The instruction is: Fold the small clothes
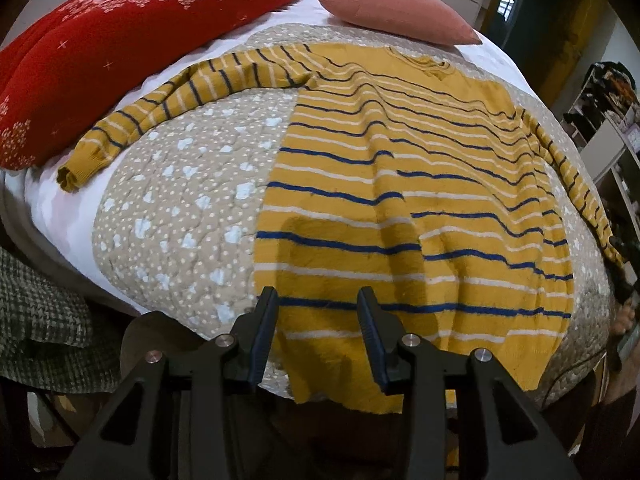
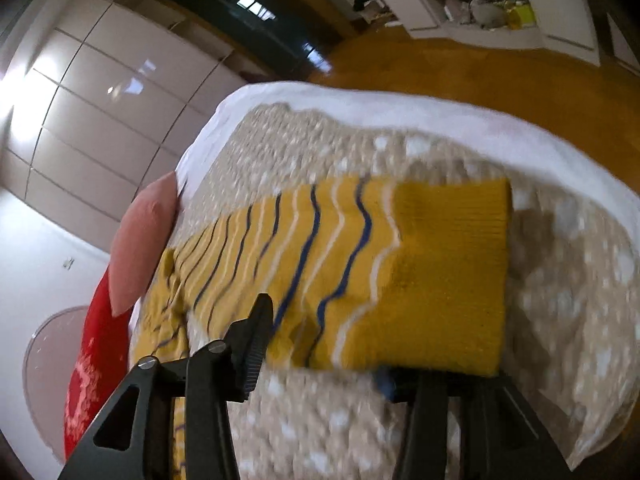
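Yellow sweater [image 1: 400,200], the one with blue and white stripes: where is it lying for you?

You have it flat on the quilt [image 1: 180,208], hem near you, collar far. Its left sleeve [image 1: 180,96] stretches out towards the red pillow [image 1: 120,40], cuff over the white sheet [image 1: 68,216]. The right sleeve [image 1: 576,184] runs down along the body's right edge. A pink pillow [image 1: 400,12] sits beyond the collar.

And my left claw [image 1: 320,312]?

Your left claw hovers over the near left corner of the hem, fingers spread, nothing pinched between them.

What about the right claw [image 2: 324,344]?

Your right view is blurred. The plain yellow cuff [image 2: 452,280] of the right sleeve fills the middle of it and covers the right finger. The left finger [image 2: 256,340] shows clear of it, and bare quilt shows in the gap, so the fingers stand apart and pinch nothing. Whether the hidden finger touches the cuff, you cannot tell from this.

Any label or writing to read?

You get none legible on the sweater. The things on the white shelf [image 2: 480,0] across the room are too small and smeared to read.
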The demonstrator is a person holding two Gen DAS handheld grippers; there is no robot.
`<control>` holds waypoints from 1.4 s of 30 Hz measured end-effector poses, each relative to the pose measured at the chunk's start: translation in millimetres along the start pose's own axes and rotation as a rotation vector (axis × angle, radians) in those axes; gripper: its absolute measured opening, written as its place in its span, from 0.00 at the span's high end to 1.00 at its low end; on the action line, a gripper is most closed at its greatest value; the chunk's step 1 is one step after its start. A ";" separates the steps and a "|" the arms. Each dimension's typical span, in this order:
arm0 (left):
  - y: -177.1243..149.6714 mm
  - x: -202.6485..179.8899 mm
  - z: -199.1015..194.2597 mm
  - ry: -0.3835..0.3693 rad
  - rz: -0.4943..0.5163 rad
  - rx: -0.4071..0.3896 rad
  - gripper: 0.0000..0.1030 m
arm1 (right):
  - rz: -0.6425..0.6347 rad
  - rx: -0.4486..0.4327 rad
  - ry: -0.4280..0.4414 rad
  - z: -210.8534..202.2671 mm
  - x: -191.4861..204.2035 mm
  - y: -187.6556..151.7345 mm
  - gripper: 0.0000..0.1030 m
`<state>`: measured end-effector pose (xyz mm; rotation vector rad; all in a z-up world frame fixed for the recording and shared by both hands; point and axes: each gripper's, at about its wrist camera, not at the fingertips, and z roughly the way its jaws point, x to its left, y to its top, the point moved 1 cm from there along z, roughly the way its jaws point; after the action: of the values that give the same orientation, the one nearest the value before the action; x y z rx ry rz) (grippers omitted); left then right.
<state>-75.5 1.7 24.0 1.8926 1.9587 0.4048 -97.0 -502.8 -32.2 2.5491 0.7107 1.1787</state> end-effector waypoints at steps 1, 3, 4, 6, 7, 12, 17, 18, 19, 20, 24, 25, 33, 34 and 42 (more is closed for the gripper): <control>0.6 -1.0 0.3 -0.001 0.003 0.001 0.62 | 0.000 -0.015 -0.031 -0.6 0.2 5.8 0.75; 2.4 -1.0 0.6 -0.001 0.002 0.000 0.62 | 0.007 -0.040 -0.058 -2.7 -5.0 20.7 0.91; 3.4 0.0 0.7 0.000 0.000 -0.001 0.62 | 0.013 -0.059 -0.074 -6.6 -8.5 29.0 0.92; 4.9 3.1 1.2 -0.003 -0.009 -0.004 0.62 | 0.019 -0.111 -0.118 -18.9 -14.8 50.6 0.94; 5.6 4.8 1.7 -0.006 -0.015 -0.005 0.62 | 0.023 -0.137 -0.137 -24.4 -17.0 61.0 0.94; 7.2 12.0 4.7 -0.026 -0.042 -0.007 0.62 | 0.007 -0.195 -0.186 -38.6 -4.6 105.0 0.94; 7.7 23.0 7.6 -0.053 -0.072 -0.010 0.62 | -0.195 -0.157 -0.179 -21.8 74.0 101.0 0.94; 7.7 26.0 7.9 -0.057 -0.081 -0.011 0.62 | -0.237 -0.138 -0.159 -17.1 93.3 94.3 0.94; 7.9 30.9 7.7 -0.064 -0.093 -0.014 0.62 | -0.276 -0.120 -0.141 -10.4 115.9 86.7 0.94; 7.6 35.4 6.9 -0.070 -0.103 -0.018 0.62 | -0.313 -0.104 -0.126 -5.4 132.7 76.8 0.94; 7.9 58.1 0.8 -0.087 -0.144 -0.050 0.62 | -0.510 0.005 -0.027 37.0 234.0 13.4 0.94; 7.6 65.8 -1.1 -0.088 -0.157 -0.060 0.62 | -0.543 0.027 -0.010 49.3 252.0 0.1 0.94; 6.7 121.2 -0.5 -0.099 -0.261 -0.097 0.60 | -0.800 0.289 0.094 153.2 374.9 -157.5 0.94; 6.1 125.5 0.1 -0.099 -0.270 -0.099 0.60 | -0.817 0.304 0.083 169.6 379.6 -168.4 0.94; 0.4 153.4 9.5 -0.123 -0.329 -0.103 0.60 | -0.968 0.324 0.033 208.4 411.9 -227.5 0.94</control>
<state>-73.2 154.2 4.4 1.4621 2.0737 0.2793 216.8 -96.7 6.4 1.8968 1.9531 0.7789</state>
